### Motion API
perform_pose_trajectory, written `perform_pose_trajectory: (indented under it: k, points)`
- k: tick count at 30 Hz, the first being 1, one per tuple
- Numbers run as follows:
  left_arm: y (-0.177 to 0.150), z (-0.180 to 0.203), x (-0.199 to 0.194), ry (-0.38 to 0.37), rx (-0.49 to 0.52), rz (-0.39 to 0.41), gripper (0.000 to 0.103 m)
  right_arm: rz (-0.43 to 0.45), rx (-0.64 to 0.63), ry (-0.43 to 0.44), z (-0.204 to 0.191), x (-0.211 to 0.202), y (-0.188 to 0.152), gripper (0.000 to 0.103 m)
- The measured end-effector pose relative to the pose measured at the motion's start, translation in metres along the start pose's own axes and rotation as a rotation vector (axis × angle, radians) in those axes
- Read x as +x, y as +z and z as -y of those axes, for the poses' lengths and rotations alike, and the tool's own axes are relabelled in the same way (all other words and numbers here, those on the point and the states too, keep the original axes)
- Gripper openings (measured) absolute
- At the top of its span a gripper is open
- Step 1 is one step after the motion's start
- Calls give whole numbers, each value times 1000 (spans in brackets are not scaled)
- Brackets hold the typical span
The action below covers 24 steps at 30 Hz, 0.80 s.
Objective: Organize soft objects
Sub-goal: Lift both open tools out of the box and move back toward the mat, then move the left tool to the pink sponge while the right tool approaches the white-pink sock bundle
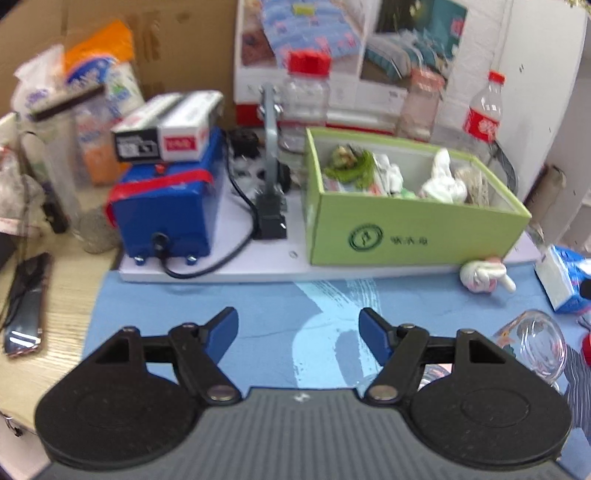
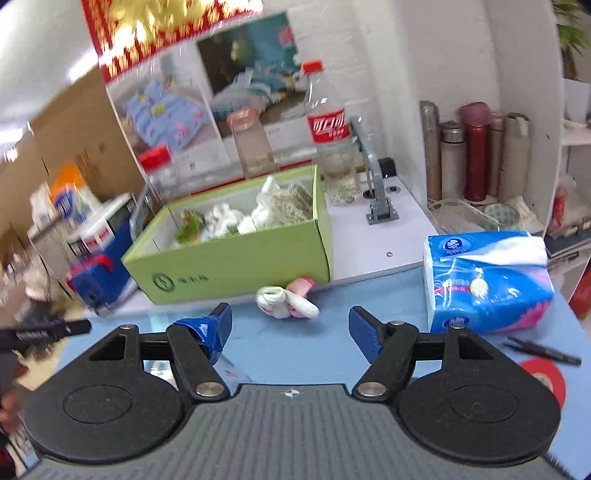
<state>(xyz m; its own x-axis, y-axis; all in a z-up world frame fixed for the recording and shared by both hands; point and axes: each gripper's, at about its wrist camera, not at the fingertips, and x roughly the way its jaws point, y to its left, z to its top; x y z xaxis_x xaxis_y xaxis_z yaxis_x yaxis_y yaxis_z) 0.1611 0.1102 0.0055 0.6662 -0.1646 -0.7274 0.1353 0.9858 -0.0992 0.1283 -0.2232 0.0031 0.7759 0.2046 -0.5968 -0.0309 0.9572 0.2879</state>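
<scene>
One sock bundle [image 2: 286, 301] lies ahead of right hand-held gripper [image 2: 290, 325]

Greens, blues and a touch of pink showing across the worktop

A lime-green box [image 2: 236, 258] is bearing a dark green round logo; the rolled sock [image 2: 286, 301] is showing white with pink; the tissue pack [image 2: 487, 280] is glowing blue, white and pink; the mat [image 1: 280, 332] is lying blue with pale brush-like streaks; both grippers' fingertips [image 1: 221, 332] are showing blue.

Bright, even indoor light, but your frames are pretty smeary.
Motion blur softens the far clutter most, fisheye bends your edges, and glare flares off the gold banner [image 2: 162, 22].
</scene>
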Motion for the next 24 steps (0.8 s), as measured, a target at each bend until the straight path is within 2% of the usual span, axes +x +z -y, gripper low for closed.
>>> perform_pose_trajectory:
  k: [4,6,8,12,15,17,20,24]
  points:
    - [5,-2,23,16,52,-77,71,-120,-24,30,3,41,15,56]
    - [6,-8,25,45,45,-73,71,-158,-58,2,2,62,21,56]
    - [8,-15,28,43,19,-76,71,-184,-74,-27,3,80,27,56]
    - [24,-11,35,-81,35,-136,71,-221,-50,14,0,98,32,56]
    - [40,16,46,-241,182,-230,71,-215,-29,10,2,98,32,56]
    - [46,39,56,-318,308,-310,71,-217,-18,2,6,95,31,56]
    - [47,68,67,-373,461,-377,71,-207,-1,-5,14,88,31,56]
    - [45,86,82,-418,540,-442,71,-195,36,-7,24,81,32,56]
